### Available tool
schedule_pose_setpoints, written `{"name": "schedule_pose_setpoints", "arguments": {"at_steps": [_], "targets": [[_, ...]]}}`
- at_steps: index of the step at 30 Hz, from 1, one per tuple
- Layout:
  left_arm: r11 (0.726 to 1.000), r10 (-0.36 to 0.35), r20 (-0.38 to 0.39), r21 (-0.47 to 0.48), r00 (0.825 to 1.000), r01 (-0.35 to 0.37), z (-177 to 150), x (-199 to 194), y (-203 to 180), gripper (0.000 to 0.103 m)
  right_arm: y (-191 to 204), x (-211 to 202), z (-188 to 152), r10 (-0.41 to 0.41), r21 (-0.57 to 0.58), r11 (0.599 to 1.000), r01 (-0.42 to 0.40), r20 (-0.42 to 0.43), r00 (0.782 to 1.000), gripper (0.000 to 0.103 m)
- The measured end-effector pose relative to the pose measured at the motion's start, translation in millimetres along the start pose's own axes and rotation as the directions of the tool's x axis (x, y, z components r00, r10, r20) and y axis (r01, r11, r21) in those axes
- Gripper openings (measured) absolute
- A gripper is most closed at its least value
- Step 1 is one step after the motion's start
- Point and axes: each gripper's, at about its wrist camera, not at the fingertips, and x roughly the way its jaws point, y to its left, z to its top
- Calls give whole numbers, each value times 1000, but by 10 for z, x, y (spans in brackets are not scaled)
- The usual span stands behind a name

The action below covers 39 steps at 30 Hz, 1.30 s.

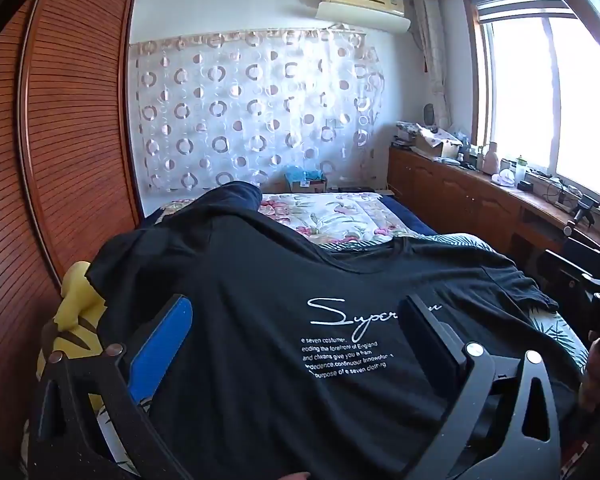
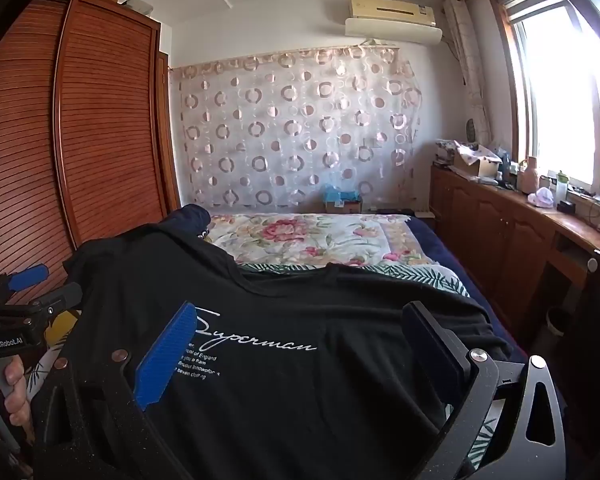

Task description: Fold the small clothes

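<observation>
A black T-shirt [image 1: 260, 304] with white script print lies spread face up on the bed, collar toward the far end; it also fills the right wrist view as the T-shirt [image 2: 320, 320]. My left gripper [image 1: 296, 320] hovers over its chest print, jaws wide apart, nothing pressed between them. My right gripper [image 2: 300, 336] hovers over the shirt's right half, equally wide, also empty. In the right wrist view the left gripper [image 2: 28, 280] shows at the far left, held by a hand [image 2: 12, 384]. The shirt's hem is hidden below both views.
A yellow garment [image 1: 76, 312] lies at the shirt's left edge. A dark blue garment [image 1: 236, 196] sits beyond the left shoulder. A floral bedspread [image 2: 312, 236] covers the far bed. A slatted wardrobe [image 1: 60, 120] stands left; a cluttered wooden cabinet [image 2: 500, 220] runs along the right.
</observation>
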Motion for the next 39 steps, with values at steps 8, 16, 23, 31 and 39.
{"name": "schedule_pose_setpoints", "arguments": {"at_steps": [8,16,23,31,39], "targets": [[1000,13,-5,9,1000,-13,10,7,-13,103,0,2,-3,5,2,1000,-5,-10,1000,102],[1000,16,-8,12,1000,-16,-5,8,-40,103,2,-27,29,7,-2,1000,-7,-13,1000,102],[1000,15,-9,9,1000,-14,-4,5,-4,103,-7,-24,11,7,-2,1000,-7,-12,1000,102],[1000,15,-7,8,1000,-15,1,2,39,103,-2,-10,15,8,-3,1000,-8,-12,1000,102],[1000,17,-5,5,1000,-17,18,-3,72,103,11,-13,18,7,-5,1000,-8,-10,1000,102]]}}
